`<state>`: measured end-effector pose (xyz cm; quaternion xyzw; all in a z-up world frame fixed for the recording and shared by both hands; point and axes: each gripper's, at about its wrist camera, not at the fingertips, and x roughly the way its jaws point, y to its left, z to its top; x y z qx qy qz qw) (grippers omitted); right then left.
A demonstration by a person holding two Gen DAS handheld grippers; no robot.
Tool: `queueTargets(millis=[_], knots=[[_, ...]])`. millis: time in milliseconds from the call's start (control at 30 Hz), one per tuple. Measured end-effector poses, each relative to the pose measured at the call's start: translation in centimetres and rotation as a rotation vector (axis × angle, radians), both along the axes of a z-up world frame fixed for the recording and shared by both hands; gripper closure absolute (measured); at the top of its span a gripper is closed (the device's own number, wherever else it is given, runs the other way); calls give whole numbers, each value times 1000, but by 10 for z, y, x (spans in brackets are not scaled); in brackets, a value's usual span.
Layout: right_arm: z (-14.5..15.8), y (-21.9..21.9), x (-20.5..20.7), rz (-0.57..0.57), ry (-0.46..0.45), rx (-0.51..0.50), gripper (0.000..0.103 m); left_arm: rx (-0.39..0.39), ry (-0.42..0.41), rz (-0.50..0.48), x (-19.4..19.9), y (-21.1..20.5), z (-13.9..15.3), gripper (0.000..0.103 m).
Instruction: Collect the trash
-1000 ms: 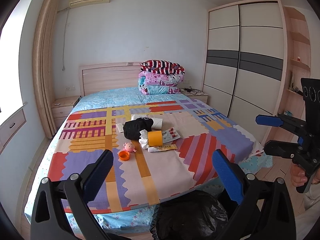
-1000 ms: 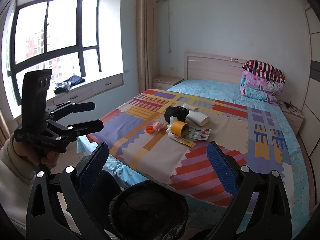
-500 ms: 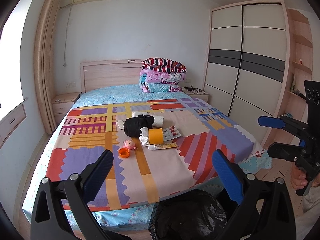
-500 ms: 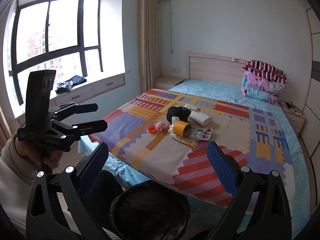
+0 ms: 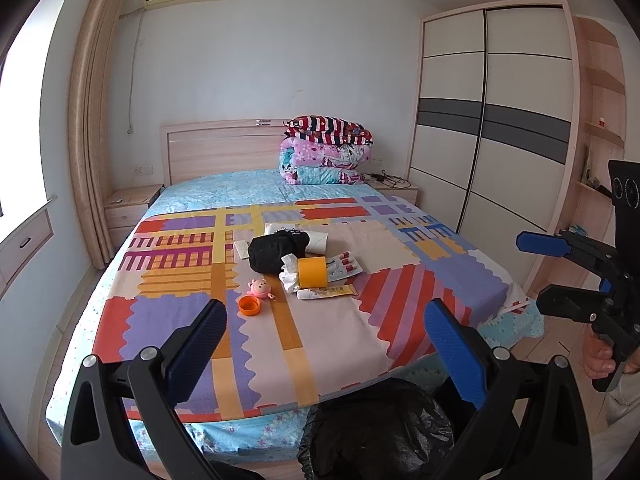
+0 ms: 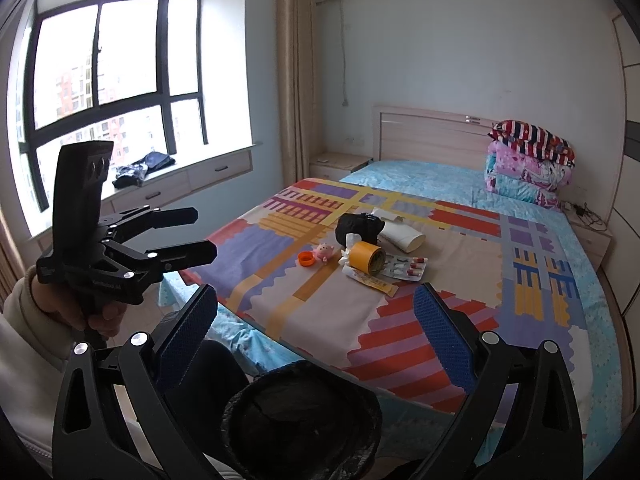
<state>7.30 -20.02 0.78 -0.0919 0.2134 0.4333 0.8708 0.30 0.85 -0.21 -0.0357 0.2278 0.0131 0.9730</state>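
A cluster of items lies mid-bed on the patterned cover (image 5: 328, 332): a black bag (image 5: 276, 250), crumpled white tissue (image 5: 289, 274), a yellow tape roll (image 5: 313, 273), pill blister packs (image 5: 345, 265), a tube (image 5: 326, 292), a pink pig toy (image 5: 260, 289) and an orange cap (image 5: 249, 305). A bin lined with a black bag (image 5: 376, 428) stands at the bed's foot, below both grippers. My left gripper (image 5: 324, 336) is open and empty, well short of the items. My right gripper (image 6: 316, 332) is open and empty; it also shows in the left wrist view (image 5: 536, 268).
Folded quilts (image 5: 326, 152) are stacked at the headboard. A wardrobe (image 5: 492, 120) stands right of the bed, nightstands (image 5: 128, 208) flank it, and a window seat (image 6: 180, 184) with dark clothes runs along the left wall. A white roll (image 6: 402, 236) lies behind the black bag.
Both grippers have drifted slightly; the bed and items sit a little lower and closer in both views. Both stay open and empty.
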Motion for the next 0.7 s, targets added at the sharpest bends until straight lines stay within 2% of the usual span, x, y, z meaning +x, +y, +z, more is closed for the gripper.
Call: queueTargets(millis=[700], knots=[[-1,1,0,10,4,15,4,-4,1,1,0,1,-1,8]])
